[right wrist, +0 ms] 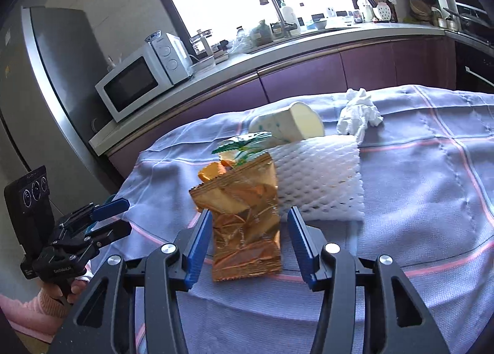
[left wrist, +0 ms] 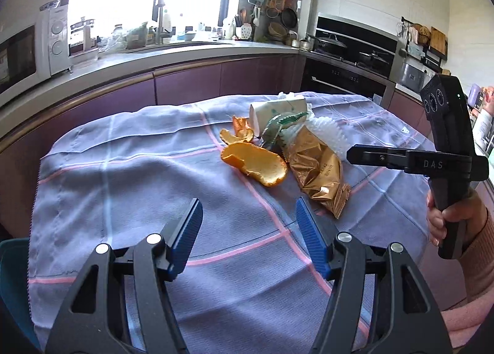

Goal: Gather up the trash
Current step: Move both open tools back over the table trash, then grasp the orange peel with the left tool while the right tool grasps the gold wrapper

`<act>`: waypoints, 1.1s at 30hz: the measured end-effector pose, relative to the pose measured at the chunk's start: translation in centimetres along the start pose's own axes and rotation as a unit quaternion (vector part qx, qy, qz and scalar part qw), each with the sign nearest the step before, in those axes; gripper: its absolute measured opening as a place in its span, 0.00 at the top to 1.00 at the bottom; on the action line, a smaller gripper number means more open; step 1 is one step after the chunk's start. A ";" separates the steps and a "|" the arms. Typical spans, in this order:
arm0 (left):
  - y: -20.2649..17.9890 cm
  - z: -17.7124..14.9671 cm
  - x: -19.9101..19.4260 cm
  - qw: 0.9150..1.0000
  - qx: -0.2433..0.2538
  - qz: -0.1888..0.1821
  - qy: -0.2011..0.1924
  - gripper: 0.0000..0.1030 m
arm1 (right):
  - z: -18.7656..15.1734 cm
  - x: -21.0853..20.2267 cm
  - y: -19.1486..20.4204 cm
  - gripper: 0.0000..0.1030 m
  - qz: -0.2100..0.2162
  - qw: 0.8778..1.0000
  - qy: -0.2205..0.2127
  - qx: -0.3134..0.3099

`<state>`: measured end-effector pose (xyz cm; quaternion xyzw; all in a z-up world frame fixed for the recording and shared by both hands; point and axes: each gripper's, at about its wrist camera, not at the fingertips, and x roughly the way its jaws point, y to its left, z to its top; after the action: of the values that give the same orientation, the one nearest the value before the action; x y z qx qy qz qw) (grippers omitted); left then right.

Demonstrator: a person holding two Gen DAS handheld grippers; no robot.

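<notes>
In the left wrist view, the gold foil wrapper [left wrist: 318, 173] is covering the lower part of the white foam fruit net [left wrist: 324, 130], and the green-printed wrapper [left wrist: 279, 125] is hiding part of the paper cup [left wrist: 278, 110]. Only a scrap of the crumpled tissue [left wrist: 285, 95] is peeking out behind the cup. The picture's bottom edge is cutting off the left tool [left wrist: 247, 230] arms. In the right wrist view, the gold wrapper is hiding most of the orange peel [right wrist: 213, 172], and the lettering on the wrapper is staying too small to read.
</notes>
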<state>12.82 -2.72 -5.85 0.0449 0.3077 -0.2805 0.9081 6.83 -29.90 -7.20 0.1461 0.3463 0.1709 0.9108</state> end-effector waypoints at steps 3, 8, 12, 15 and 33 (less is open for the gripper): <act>-1.1 0.7 1.3 1.000 0.023 0.000 0.008 0.42 | -0.1 0.2 -1.0 0.52 0.005 1.000 0.005 0.006; -2.6 1.7 3.5 0.998 0.055 0.007 0.024 0.46 | -0.3 0.9 -1.5 0.53 0.015 1.000 0.015 0.005; -3.5 2.2 5.2 0.996 0.071 0.002 0.044 0.47 | -0.2 1.4 -1.6 0.53 0.025 0.999 0.023 0.009; -3.9 2.6 6.2 0.994 0.089 0.006 0.057 0.49 | 0.0 1.6 -1.7 0.53 0.033 0.999 0.027 0.009; -3.8 3.8 9.2 0.992 0.098 -0.015 0.084 0.90 | 0.1 2.2 -1.6 0.88 0.065 0.997 0.045 0.017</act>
<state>18.84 -11.29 -7.86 0.1527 0.3541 -0.3185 0.8659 8.83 -30.43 -9.02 0.1758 0.3795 0.2300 0.8787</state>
